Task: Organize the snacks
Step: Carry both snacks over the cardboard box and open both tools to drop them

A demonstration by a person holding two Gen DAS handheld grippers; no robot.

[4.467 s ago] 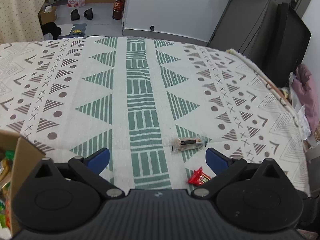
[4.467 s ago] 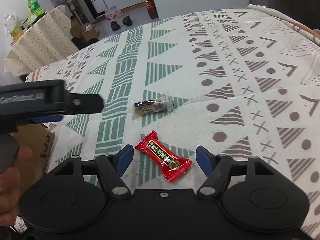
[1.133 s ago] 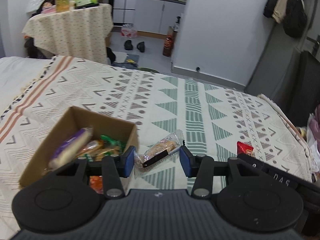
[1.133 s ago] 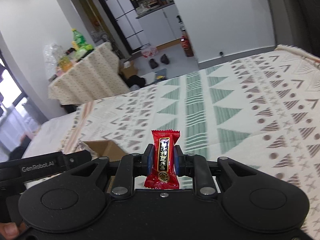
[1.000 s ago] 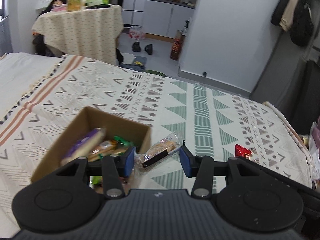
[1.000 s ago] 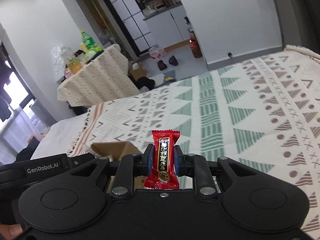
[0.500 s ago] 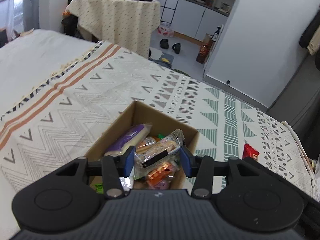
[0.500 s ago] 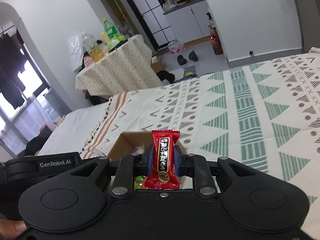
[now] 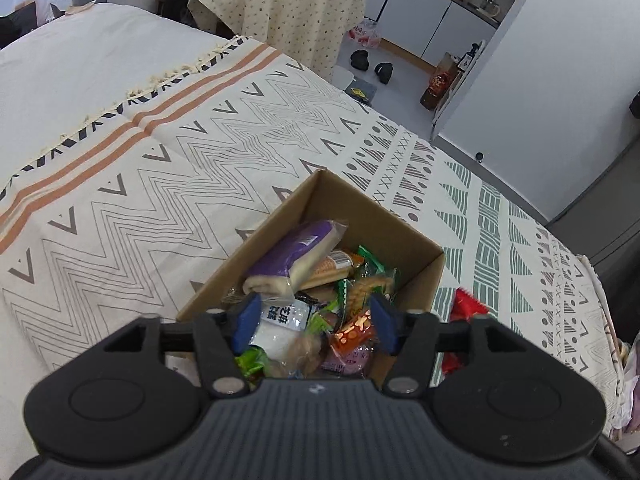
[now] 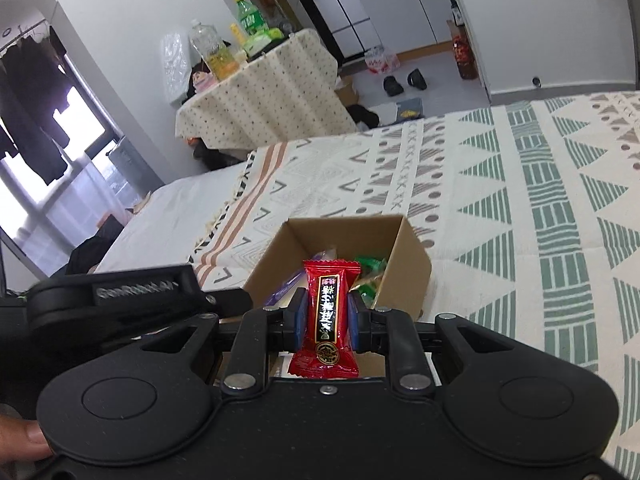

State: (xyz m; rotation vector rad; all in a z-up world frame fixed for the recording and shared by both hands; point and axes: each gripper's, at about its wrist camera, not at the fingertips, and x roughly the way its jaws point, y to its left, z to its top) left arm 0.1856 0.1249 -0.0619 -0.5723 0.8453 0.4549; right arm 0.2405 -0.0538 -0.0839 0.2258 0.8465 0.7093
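An open cardboard box (image 9: 360,208) on the bed holds several wrapped snacks, among them a purple pack (image 9: 292,252) and a white packet (image 9: 280,316). My left gripper (image 9: 314,322) hangs over the box's near end. Its jaws are opening and the blue pads press on nothing; only the box's snacks show below the gap. My right gripper (image 10: 327,316) is shut on a red candy (image 10: 330,280), held upright just short of the box (image 10: 412,276). The same red candy (image 9: 466,304) peeks out right of the box.
A patterned blanket (image 9: 160,184) covers the bed. The left tool's black housing (image 10: 136,292) sits left of the box, with a thumb (image 10: 20,440) at the corner. A cloth-covered table (image 10: 272,96) with bottles and shoes (image 10: 404,82) stand beyond the bed.
My left gripper moved over the box and its jaws widened; the clear-wrapped biscuit is no longer between the pads. My right gripper carried the red candy closer to the box.
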